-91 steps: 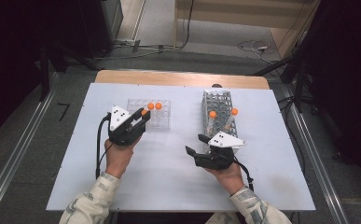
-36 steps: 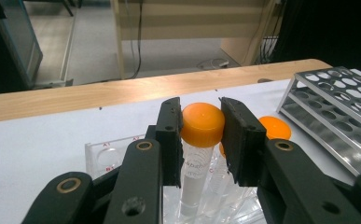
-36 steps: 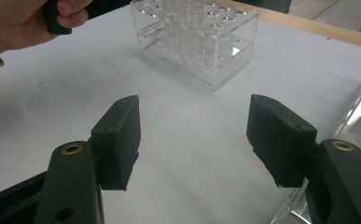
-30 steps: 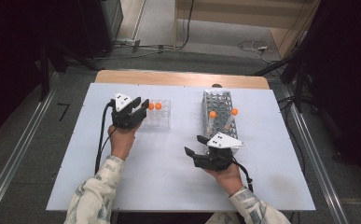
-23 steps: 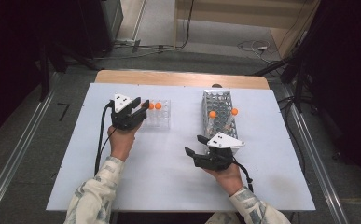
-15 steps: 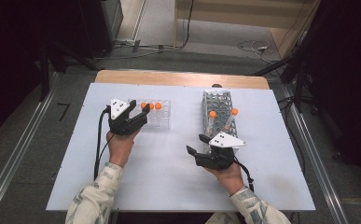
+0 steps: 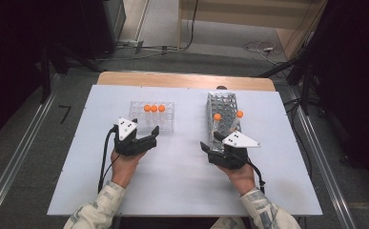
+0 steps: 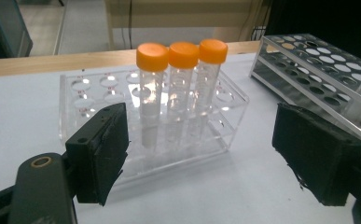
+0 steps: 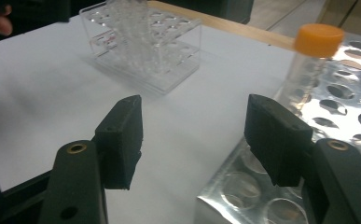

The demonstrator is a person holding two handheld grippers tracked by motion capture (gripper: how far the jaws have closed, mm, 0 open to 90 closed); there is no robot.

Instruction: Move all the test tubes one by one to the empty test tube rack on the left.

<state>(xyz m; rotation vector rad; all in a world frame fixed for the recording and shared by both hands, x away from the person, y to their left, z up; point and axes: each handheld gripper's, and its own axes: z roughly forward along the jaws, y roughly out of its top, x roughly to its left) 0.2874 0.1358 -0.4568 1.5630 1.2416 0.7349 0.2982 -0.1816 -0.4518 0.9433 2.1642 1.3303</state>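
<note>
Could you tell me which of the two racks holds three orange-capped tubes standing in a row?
The clear rack, in front of the left gripper. The metal rack holds two tubes, set apart.

Five orange-capped tubes [image 7: 153,108], two racks [image 7: 152,116], two hand-held grippers [image 7: 146,138].

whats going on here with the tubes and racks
A person is moving orange-capped tubes from the metal rack to the clear rack. Three tubes stand there in a row; two remain in the metal rack. The left gripper, its jaws just opened, sits empty before the clear rack. The right gripper waits open by the metal rack.
</note>
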